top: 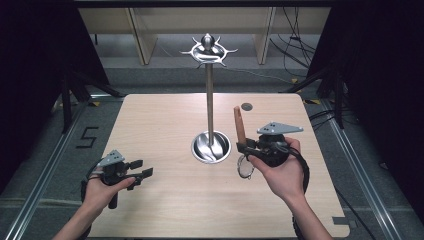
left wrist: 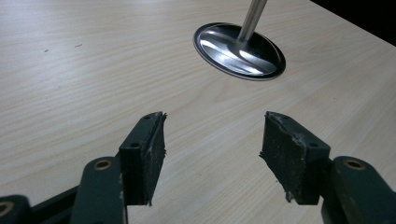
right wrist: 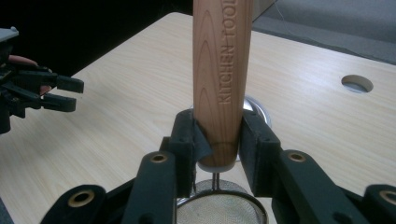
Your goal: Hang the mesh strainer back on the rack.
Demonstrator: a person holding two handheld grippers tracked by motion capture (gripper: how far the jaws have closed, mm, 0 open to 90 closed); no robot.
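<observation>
my right gripper [right wrist: 218, 140] pinches the wooden-handled mesh strainer [right wrist: 223, 60] upright beside the shiny steel stand's dished base [top: 211, 147]; my left gripper [left wrist: 212, 154] hangs spread over bare pale wood table [top: 165, 120], near its left edge.

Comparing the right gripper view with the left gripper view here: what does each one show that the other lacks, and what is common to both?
Right gripper view: a strainer's wooden handle stamped KITCHEN TOOL, clamped upright in the right gripper, its mesh bowl below, and the left gripper farther off. Left gripper view: the left gripper's own jaws spread wide with nothing between them, and the stand's pole. Both: the wooden table and the stand's shiny base.
</observation>
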